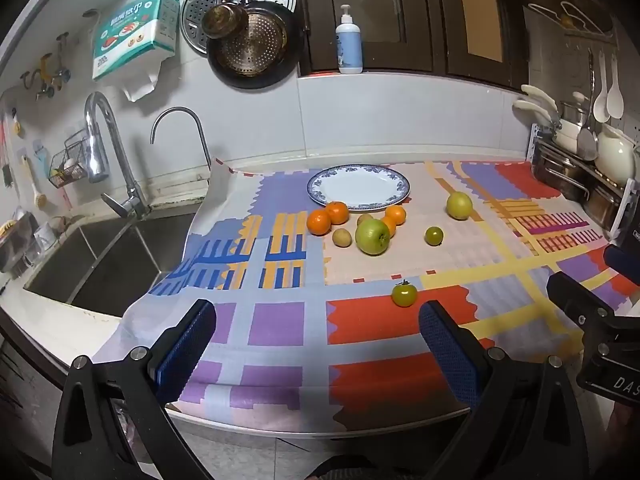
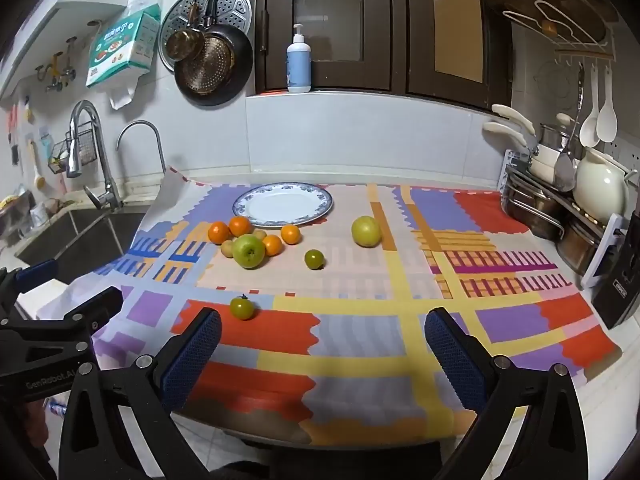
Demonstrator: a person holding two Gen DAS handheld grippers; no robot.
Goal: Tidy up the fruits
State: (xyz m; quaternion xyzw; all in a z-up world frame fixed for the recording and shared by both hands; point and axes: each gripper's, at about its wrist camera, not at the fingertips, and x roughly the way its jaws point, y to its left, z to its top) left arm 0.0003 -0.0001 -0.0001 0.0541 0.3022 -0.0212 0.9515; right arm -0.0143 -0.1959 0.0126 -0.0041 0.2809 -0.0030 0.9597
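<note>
Kitchen desk under a patchwork cloth of purple, orange, yellow and blue blocks, steel sink off to the left tongs' side.

Left tongs: blue-padded jaws spread wide, nothing between them, hanging at the near edge.
Right tongs: the same, wide apart and empty.

Small yellow-green round fruit with a dark stalk: nearest item, just ahead of the left tongs toward their right jaw, just beyond the right tongs' left jaw. Near-spherical, no long axis to line up with.

Large green apple, orange mandarins, small tan fruits, small dark-green fruit, pale yellow-green round fruit: farther ahead, scattered.

White round plate with blue patterned rim: farthest ahead, bare, touching no tongs; probable destination.

Judgement: either pair reaches the stalked fruit about equally.
</note>
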